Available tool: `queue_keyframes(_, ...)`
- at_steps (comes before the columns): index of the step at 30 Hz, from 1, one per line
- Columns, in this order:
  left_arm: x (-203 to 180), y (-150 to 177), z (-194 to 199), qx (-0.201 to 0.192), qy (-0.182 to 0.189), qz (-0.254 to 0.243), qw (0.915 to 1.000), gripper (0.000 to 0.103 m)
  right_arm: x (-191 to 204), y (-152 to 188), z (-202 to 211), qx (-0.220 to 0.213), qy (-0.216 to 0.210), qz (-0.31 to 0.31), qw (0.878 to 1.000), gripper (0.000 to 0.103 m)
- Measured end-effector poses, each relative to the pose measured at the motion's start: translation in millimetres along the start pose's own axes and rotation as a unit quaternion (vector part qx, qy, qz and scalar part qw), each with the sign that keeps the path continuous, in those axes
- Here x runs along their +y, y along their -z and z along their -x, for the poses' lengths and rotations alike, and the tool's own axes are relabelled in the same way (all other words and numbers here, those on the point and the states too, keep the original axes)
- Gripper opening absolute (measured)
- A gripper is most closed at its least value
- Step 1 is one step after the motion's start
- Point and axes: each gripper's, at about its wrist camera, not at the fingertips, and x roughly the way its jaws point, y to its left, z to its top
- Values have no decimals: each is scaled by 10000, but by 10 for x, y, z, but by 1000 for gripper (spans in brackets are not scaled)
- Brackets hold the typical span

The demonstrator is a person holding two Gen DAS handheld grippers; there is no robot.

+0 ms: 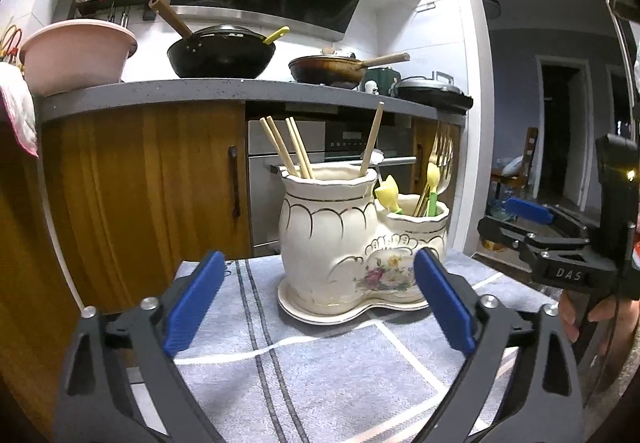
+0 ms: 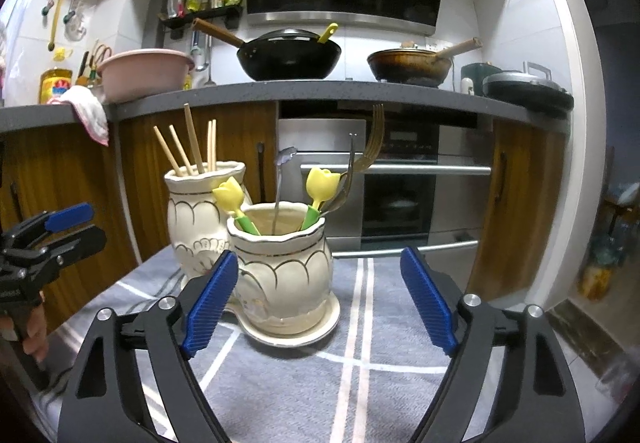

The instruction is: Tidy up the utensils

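The ceramic twin-pot utensil holder (image 2: 280,275) stands upright on its saucer on the desk (image 2: 400,383), which wears a grey checked cloth; its tall pot (image 1: 328,235) carries the wooden chopsticks (image 1: 286,149), its low pot (image 2: 282,263) the two yellow tulip-topped utensils (image 2: 320,183), a gold fork (image 2: 370,147) and a thin spoon (image 2: 282,179); every handle rises roughly vertical, leaning a little outward; the right tongs (image 2: 320,303) gape wide and hold nothing, the low pot lying straight ahead and just beyond the left finger; the left tongs (image 1: 320,307) are likewise spread and empty, facing the tall pot from the near side; judging by this, the right hand is nearer the mixed cutlery, so any pick there would likely come from above, along the upright shafts; the left sits better for the chopsticks
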Motion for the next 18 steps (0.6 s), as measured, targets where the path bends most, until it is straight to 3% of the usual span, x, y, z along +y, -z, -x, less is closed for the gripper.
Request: queue_keyframes(18,-16,3,-64,152,-58,-73,9998,97,18,9,32,-108,-28,47,9999,90)
